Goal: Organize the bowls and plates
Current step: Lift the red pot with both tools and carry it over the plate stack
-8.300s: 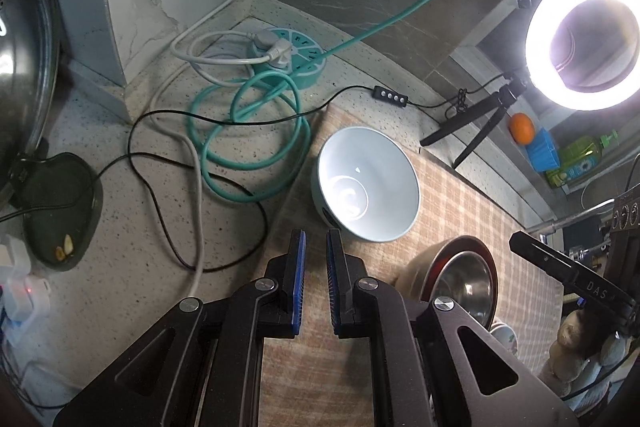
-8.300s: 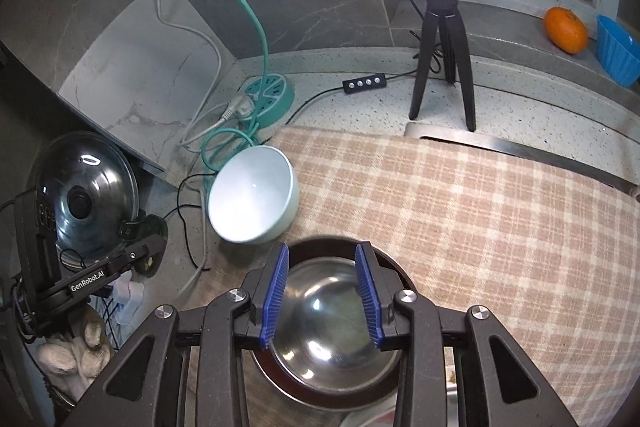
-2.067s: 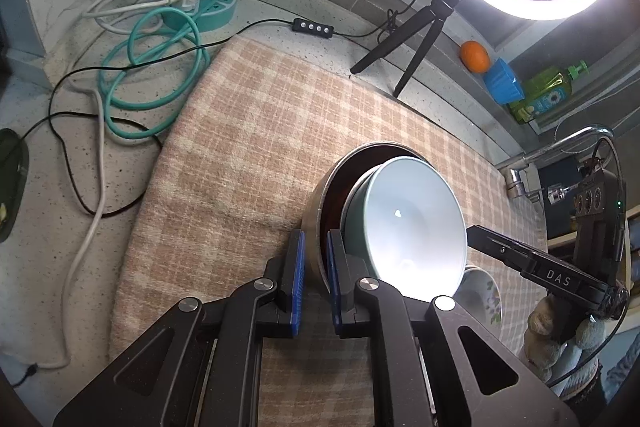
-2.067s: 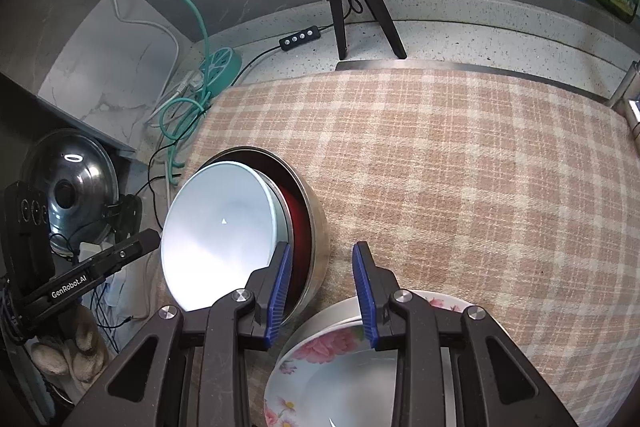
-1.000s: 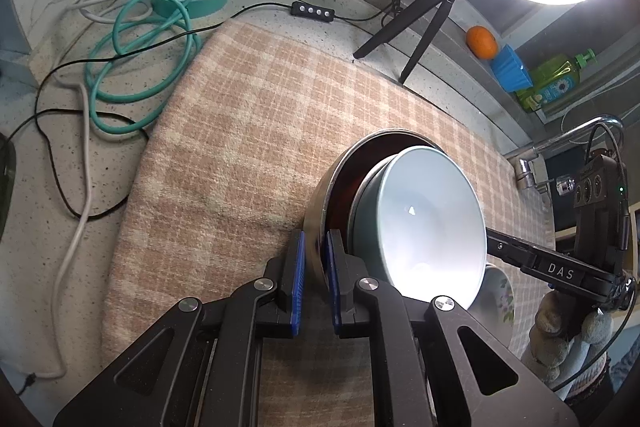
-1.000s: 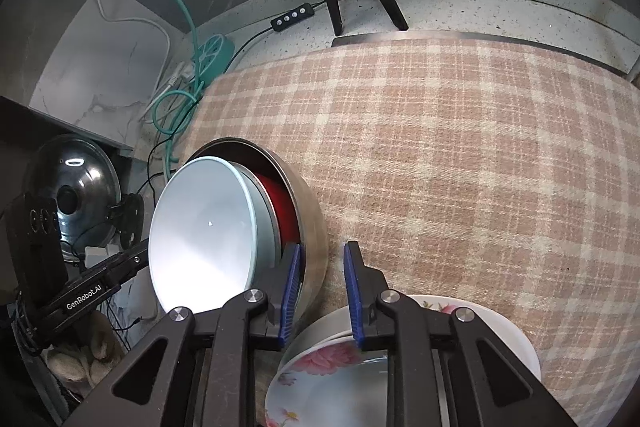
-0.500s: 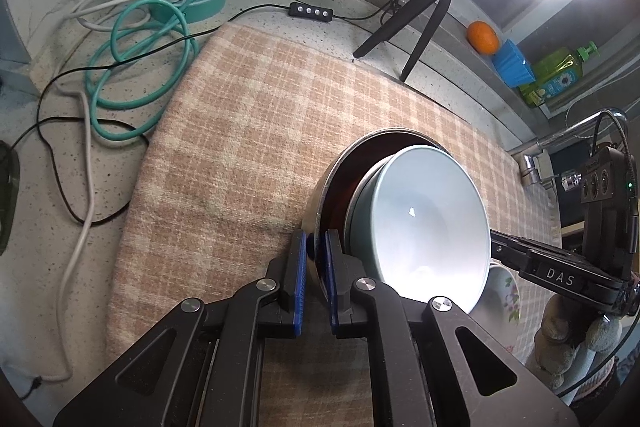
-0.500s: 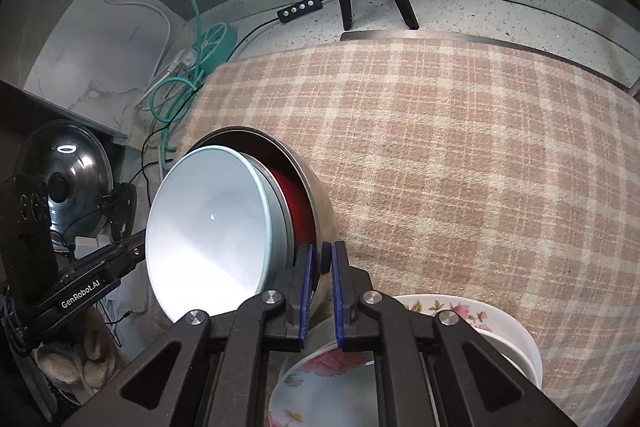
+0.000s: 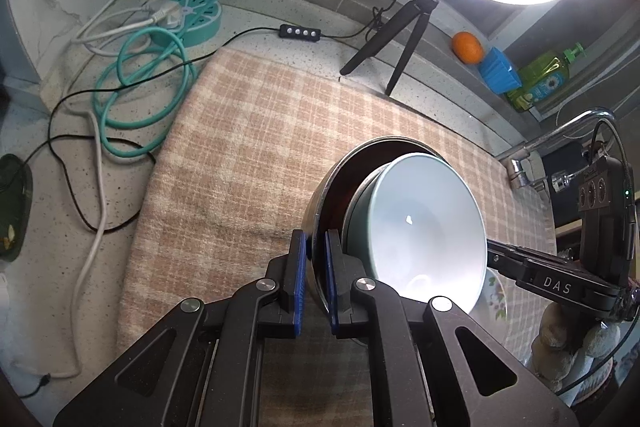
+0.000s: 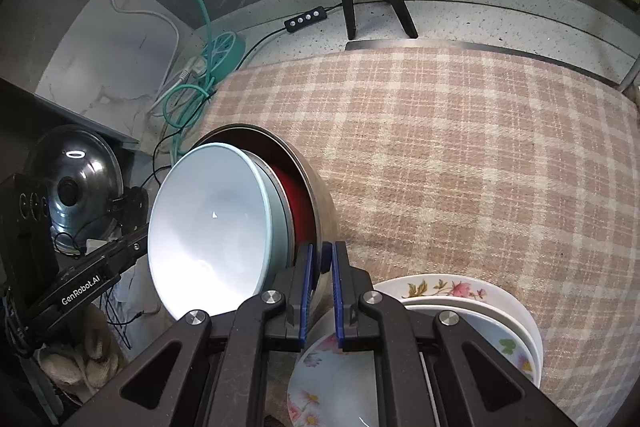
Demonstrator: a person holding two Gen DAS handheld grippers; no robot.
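Both claws, left [image 9: 315,281] and right [image 10: 320,291], clamped on opposite rims of steel bowl [image 10: 320,203] for a balanced two-handed carry beside the plates [image 10: 460,301].

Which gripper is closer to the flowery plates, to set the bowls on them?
The right gripper: the floral plates lie just under it. Both it and the left gripper pinch the steel bowl's rim.

- The right gripper [image 10: 320,281] has its blue pads clamped on the rim of the steel bowl [image 10: 320,199], which is tilted.
- A pale blue bowl [image 10: 208,231] is nested inside it, over a red lining.
- Floral plates [image 10: 480,307] are stacked just beside the steel bowl, on the checked cloth [image 10: 460,155].
- At left the other gripper [image 10: 132,247] reaches toward the bowls; its grip is hidden, probably behind them.
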